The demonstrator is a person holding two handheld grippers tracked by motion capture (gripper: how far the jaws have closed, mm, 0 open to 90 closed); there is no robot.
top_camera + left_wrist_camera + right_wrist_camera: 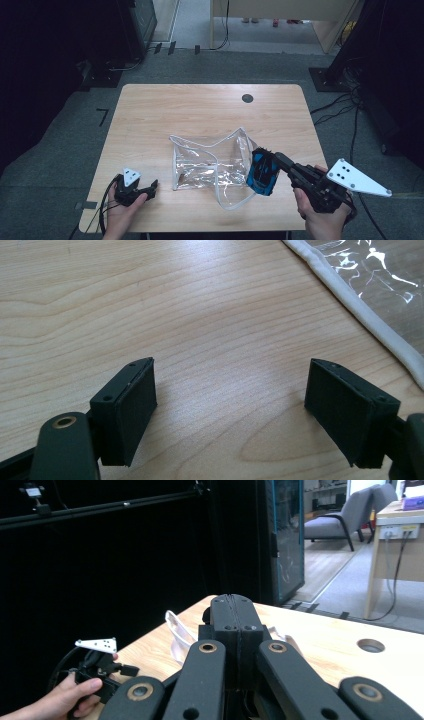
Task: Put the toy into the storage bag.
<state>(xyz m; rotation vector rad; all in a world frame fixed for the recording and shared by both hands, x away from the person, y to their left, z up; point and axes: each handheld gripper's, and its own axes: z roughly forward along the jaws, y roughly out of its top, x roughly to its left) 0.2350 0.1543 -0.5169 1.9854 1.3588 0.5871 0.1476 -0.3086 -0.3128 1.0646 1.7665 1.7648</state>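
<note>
A: Where is the clear pouch point(210, 162) being kept?

B: It is lying on the wooden table point(200, 107), in the near half and roughly midway between the left and right edges. Its white-trimmed mouth is being held open toward the far side, and a white strap is looping out toward the near edge.

A: What is being observed at the right tongs point(272, 157)?

B: They are being held above the table at the pouch's right end, raised and angled toward the left. In the right gripper view the two jaws are being pressed flat together, so they are closed, with nothing seen between them. A blue and black object point(262, 172) is sitting just beside them, at the pouch's right edge; whether it is being touched cannot be told.

A: And the left tongs point(150, 188)?

B: They are being rested near the table's near left corner, well apart from the blue object. In the left gripper view the jaws are being held wide apart over bare wood, so they are open and empty. The pouch's white trim point(370, 315) is passing just to their right.
</note>
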